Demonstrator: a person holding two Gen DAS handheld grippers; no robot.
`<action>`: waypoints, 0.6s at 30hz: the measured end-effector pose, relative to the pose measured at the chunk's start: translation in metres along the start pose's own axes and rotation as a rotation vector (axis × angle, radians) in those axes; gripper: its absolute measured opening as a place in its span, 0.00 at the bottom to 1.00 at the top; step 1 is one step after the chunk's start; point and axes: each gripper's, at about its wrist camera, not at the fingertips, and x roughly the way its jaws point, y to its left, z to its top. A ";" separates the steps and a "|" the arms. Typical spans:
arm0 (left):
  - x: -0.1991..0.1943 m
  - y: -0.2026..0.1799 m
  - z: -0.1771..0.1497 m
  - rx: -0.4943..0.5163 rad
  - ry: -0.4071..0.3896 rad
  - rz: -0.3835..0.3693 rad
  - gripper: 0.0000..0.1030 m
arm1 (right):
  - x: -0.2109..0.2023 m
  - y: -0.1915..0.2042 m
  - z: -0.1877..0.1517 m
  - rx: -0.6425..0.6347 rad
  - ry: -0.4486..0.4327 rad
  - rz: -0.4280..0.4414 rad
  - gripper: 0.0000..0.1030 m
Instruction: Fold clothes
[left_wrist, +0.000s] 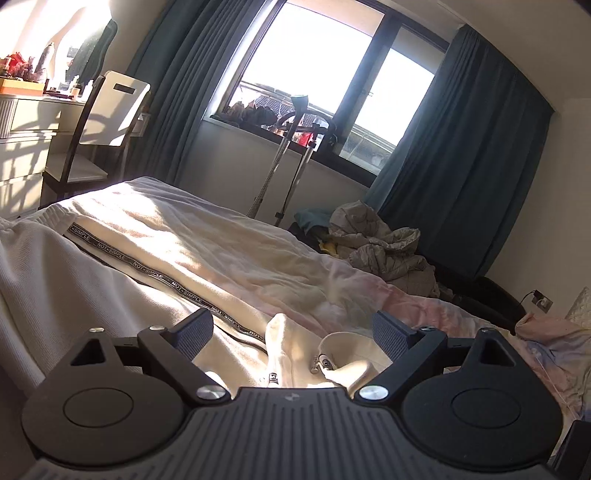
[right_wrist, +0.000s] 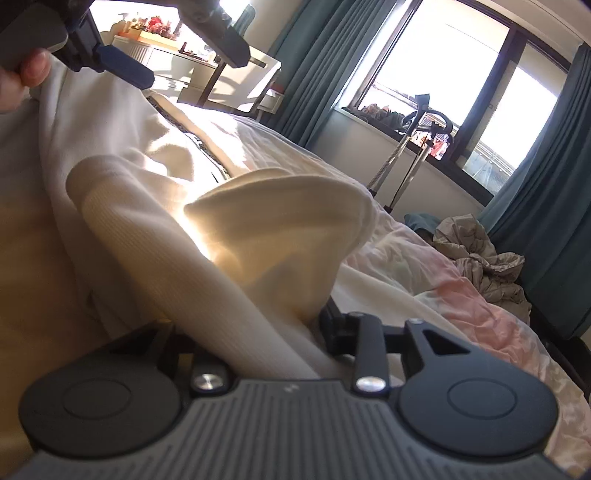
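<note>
Ribbed cream hoodie (right_wrist: 229, 236) bunched in our right gripper (right_wrist: 258, 325)
Jaws pinch its thick cuff; our left gripper (left_wrist: 291, 328) hangs wide over the bed (left_wrist: 229, 236) edge.

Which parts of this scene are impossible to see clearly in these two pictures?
- Right wrist view: the right tongs tips, buried under the cream garment.
- Left wrist view: the garment's lower part, cut off by the left tongs body.
- Both views: outside the window, washed out by glare.
- Left wrist view: desk items, too small.
</note>
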 end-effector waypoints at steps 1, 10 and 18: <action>-0.001 -0.003 -0.001 0.019 0.002 -0.019 0.91 | -0.008 -0.004 0.002 0.025 0.004 0.016 0.40; -0.002 -0.021 -0.017 0.129 0.071 -0.079 0.88 | -0.080 -0.094 0.005 0.547 -0.152 0.141 0.76; -0.004 -0.026 -0.027 0.131 0.071 -0.070 0.88 | 0.012 -0.134 -0.016 0.671 -0.020 -0.088 0.75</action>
